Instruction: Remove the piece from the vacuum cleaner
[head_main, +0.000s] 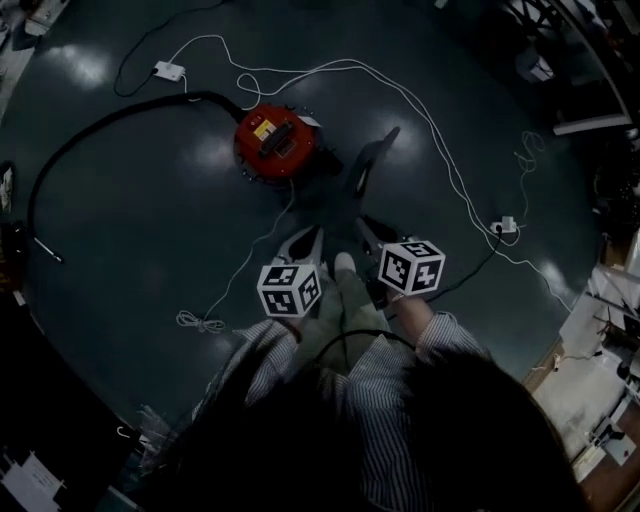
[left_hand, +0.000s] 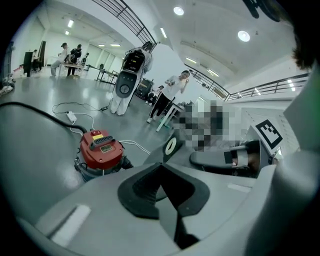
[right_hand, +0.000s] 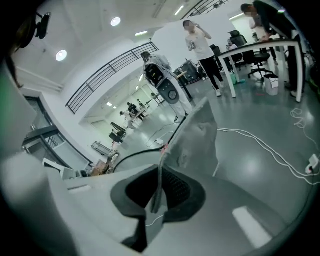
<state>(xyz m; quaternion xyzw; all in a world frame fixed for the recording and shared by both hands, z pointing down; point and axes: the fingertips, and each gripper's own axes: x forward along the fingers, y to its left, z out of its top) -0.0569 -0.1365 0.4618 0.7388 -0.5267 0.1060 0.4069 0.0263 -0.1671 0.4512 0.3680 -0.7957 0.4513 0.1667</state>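
Observation:
The red vacuum cleaner (head_main: 268, 143) stands on the dark floor ahead of me, and its black hose (head_main: 90, 130) curves away to the left. Both grippers hang above the floor, short of the vacuum and apart from it. My left gripper (head_main: 308, 238) has its jaws together with nothing between them, and the vacuum (left_hand: 101, 150) lies ahead and to its left in the left gripper view. My right gripper (head_main: 366, 228) is shut too, its fingers (right_hand: 197, 127) pressed flat together. They hide most of the vacuum in the right gripper view, where only the hose (right_hand: 135, 155) shows.
White cables (head_main: 400, 95) loop over the floor between two power blocks (head_main: 168, 71) (head_main: 505, 225). My feet (head_main: 345, 268) are just below the grippers. Clutter lines the right edge (head_main: 600, 330). Farther off stand people, desks (right_hand: 260, 47) and a white robot (left_hand: 129, 75).

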